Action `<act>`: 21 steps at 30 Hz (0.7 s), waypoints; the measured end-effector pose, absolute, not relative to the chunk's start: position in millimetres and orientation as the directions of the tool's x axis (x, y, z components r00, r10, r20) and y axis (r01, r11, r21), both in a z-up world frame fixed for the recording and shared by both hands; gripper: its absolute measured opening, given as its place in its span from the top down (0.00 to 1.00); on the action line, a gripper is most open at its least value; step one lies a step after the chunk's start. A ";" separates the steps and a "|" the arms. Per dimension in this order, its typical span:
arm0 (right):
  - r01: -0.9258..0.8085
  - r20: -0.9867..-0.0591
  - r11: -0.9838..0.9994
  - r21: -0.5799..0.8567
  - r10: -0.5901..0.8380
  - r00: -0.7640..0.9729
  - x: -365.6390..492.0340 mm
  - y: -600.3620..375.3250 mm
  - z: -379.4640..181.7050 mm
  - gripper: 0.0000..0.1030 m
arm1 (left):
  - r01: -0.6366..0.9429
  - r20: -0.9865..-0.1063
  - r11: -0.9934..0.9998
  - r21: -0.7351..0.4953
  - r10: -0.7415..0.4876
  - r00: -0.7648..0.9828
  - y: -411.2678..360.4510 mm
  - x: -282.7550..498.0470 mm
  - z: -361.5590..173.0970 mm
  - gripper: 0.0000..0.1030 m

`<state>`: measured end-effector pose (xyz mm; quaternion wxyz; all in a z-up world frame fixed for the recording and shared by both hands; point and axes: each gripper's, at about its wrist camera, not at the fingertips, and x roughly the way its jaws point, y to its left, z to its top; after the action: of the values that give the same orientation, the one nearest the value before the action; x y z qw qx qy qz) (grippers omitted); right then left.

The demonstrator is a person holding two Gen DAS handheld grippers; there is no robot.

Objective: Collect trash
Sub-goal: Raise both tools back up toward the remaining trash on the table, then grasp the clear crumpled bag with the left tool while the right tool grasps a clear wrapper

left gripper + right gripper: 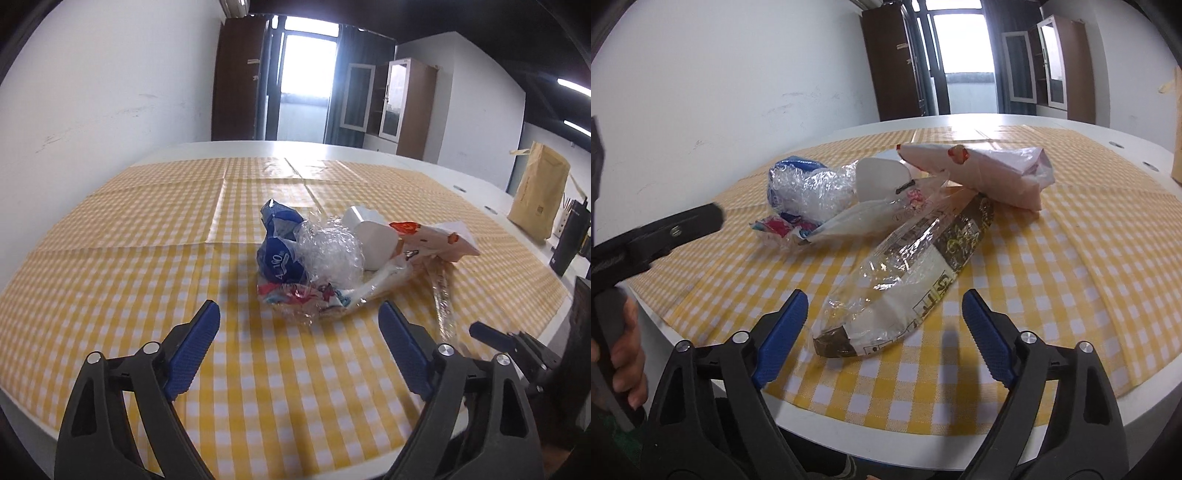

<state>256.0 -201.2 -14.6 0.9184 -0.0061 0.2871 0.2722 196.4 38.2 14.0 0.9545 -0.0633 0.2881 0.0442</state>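
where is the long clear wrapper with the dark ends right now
In the right wrist view the long clear wrapper lies flat on the checked tablecloth, nearest piece of the trash pile, its near end just ahead of the open right gripper, its far end under the pale paper bag.

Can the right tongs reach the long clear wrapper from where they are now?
Probably yes. The long clear wrapper lies flat on the checked cloth just ahead of the open right tongs, its near end between the fingers, with nothing in between.

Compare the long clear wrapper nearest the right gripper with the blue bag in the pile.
The long clear wrapper lies stretched out flat; the blue bag is crumpled into a ball. The wrapper is see-through with dark printed bands; the bag is opaque blue. The wrapper lies nearer the table edge. Both rest ungripped on the checked cloth.
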 end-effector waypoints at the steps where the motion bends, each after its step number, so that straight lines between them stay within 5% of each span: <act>1: -0.505 -0.533 0.851 0.146 0.497 0.684 256.6 -200.3 -15.6 0.24 | -0.123 -0.560 0.988 -0.096 0.048 0.827 39.6 201.9 13.4 0.19; 10: -0.500 -0.553 0.852 0.157 0.495 0.670 259.8 -198.0 -21.0 0.41 | -0.088 -0.608 0.989 -0.119 -0.002 0.794 40.9 251.3 6.3 0.35; 12: -0.502 -0.555 0.850 0.157 0.497 0.667 260.2 -197.7 -21.0 0.49 | -0.086 -0.620 0.990 -0.108 0.000 0.785 38.2 259.3 3.1 0.55; 13: -0.505 -0.556 0.847 0.166 0.504 0.661 261.0 -197.8 -20.8 0.53 | -0.090 -0.628 0.989 -0.113 -0.001 0.778 38.0 262.6 1.3 0.73; 21: -0.508 -0.549 0.836 0.207 0.529 0.647 259.1 -207.9 -18.3 0.77 | -0.116 -0.574 0.979 -0.168 -0.001 0.819 38.6 246.6 5.3 0.84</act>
<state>259.1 -207.9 -18.3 0.9073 0.0171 0.3078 0.2859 246.6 38.6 5.3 0.9486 -0.0983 0.2992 0.0303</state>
